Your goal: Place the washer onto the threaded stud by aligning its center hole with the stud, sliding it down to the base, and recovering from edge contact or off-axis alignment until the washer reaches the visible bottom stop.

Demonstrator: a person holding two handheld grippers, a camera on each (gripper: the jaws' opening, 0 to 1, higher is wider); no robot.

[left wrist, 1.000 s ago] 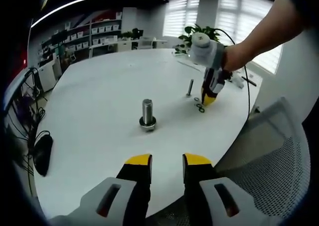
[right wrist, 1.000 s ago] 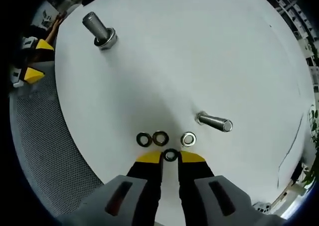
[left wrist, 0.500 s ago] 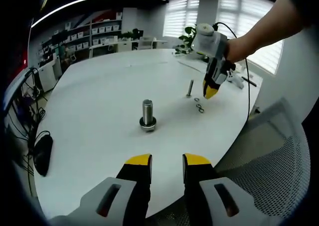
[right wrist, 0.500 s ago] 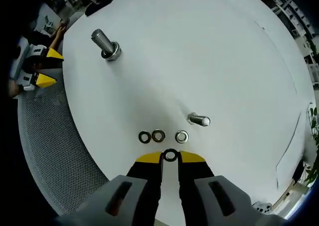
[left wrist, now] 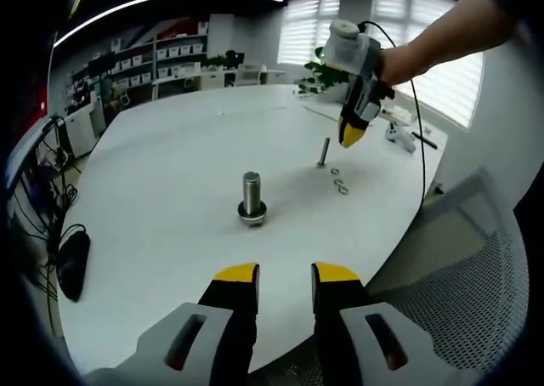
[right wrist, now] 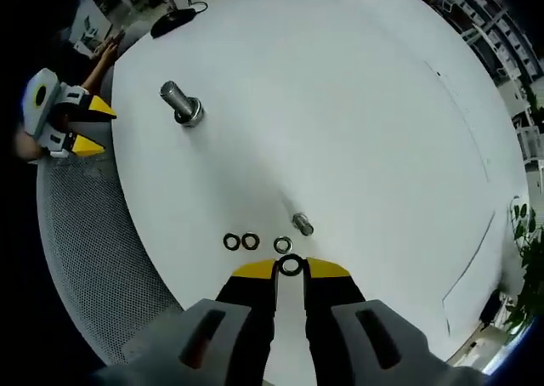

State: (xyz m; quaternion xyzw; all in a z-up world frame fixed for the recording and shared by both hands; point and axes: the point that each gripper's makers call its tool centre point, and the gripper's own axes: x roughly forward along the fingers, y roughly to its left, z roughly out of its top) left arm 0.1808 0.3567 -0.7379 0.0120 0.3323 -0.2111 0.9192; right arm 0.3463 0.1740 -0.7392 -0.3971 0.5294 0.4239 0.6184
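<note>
The washer (right wrist: 291,265) was a small dark ring with a clear round centre hole, pinched by its rim between the yellow tips of the right tool (right wrist: 291,268), which was clenched on it and held above the white tabletop (right wrist: 340,105); in the left gripper view the right tool (left wrist: 351,136) hung in the air over the far side of the tabletop (left wrist: 170,165), carried by a person's hand (left wrist: 395,63), the washer too small to make out there; the large threaded stud (left wrist: 251,195) stood upright on a wide flanged base near the middle, well apart from the washer; a smaller, thinner stud (left wrist: 324,150) stood upright just beyond three loose washers (left wrist: 339,180), which lay in a short row flat on the surface; in the right gripper view those three rings (right wrist: 253,242) lay just beyond the jaw tips, two dark and one bright, with the small stud (right wrist: 303,224) beside the bright one and the large stud (right wrist: 181,104) far off toward the left tool (right wrist: 89,124); the left tool (left wrist: 285,274) hovered at the near edge, jaws parted and released, gripping nothing; a mesh chair (left wrist: 459,267) stood by the tabletop's edge, a black mouse (left wrist: 72,263) lay at the left, and nothing stood between the washer and the large stud.
</note>
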